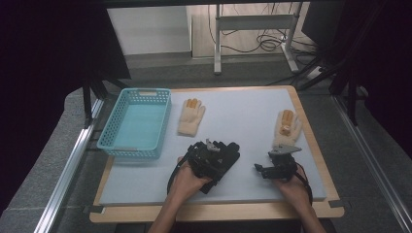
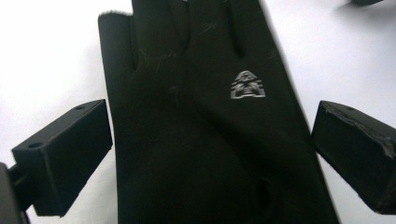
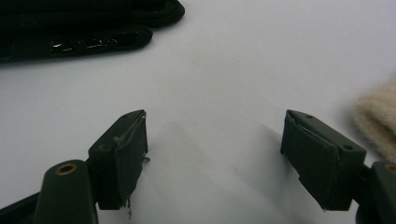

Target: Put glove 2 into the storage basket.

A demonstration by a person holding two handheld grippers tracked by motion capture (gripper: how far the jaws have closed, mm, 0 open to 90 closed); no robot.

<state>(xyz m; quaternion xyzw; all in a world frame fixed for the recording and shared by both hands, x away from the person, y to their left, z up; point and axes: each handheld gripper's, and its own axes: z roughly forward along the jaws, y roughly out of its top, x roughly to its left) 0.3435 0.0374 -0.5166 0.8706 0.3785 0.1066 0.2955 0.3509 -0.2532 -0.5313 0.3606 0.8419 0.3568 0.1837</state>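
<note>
Both forearms come in low over the near edge of the surface. Left tongs sit over a black glove at mid-surface, jaws spread wide on either side of its palm, not gripping. Right tongs hover just above bare surface, jaws also spread, empty.

Left gripper view: grey emblem on the glove's back. Right gripper view: the black fingertips at upper left, a cream glove at the right edge. High view: second cream glove beside a blue basket.
</note>
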